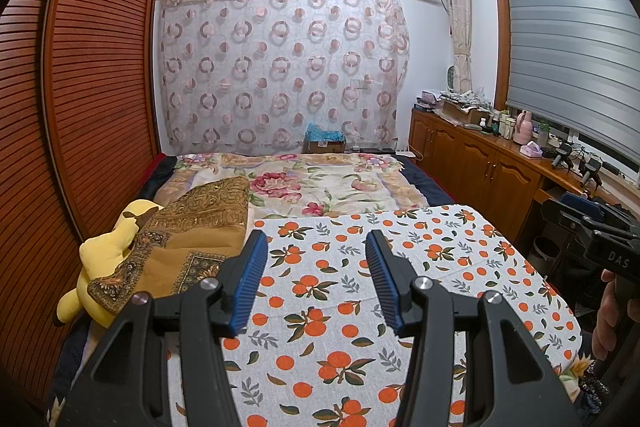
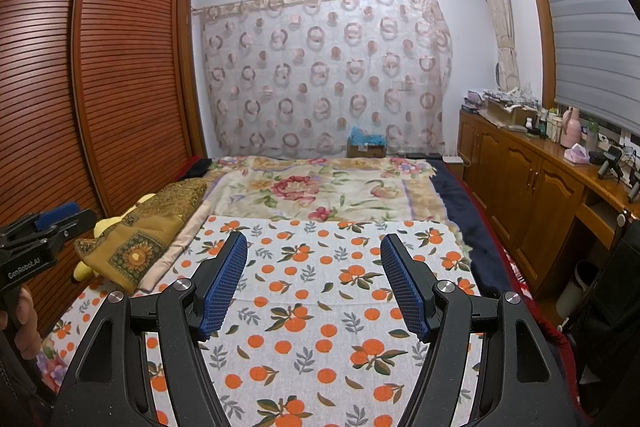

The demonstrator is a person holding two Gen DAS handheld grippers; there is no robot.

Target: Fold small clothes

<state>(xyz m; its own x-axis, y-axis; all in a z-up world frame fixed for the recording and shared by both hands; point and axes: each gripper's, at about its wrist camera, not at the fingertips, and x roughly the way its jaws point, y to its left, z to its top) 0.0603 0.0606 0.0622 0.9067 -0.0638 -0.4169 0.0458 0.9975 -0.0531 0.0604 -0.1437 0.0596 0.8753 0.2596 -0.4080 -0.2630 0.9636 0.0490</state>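
My left gripper (image 1: 316, 247) is open and empty, held above a white cloth with an orange-fruit print (image 1: 440, 267) spread flat on the bed. My right gripper (image 2: 314, 251) is open and empty above the same cloth (image 2: 320, 307). The right gripper also shows at the right edge of the left wrist view (image 1: 592, 223), and the left gripper at the left edge of the right wrist view (image 2: 48, 223). No small garment shows on the cloth.
A folded brown patterned blanket (image 1: 200, 227) and a yellow plush toy (image 1: 108, 247) lie at the left. A floral bedspread (image 1: 320, 187) covers the far bed. A slatted wardrobe (image 1: 80, 87) stands left, wooden cabinets (image 1: 480, 167) right.
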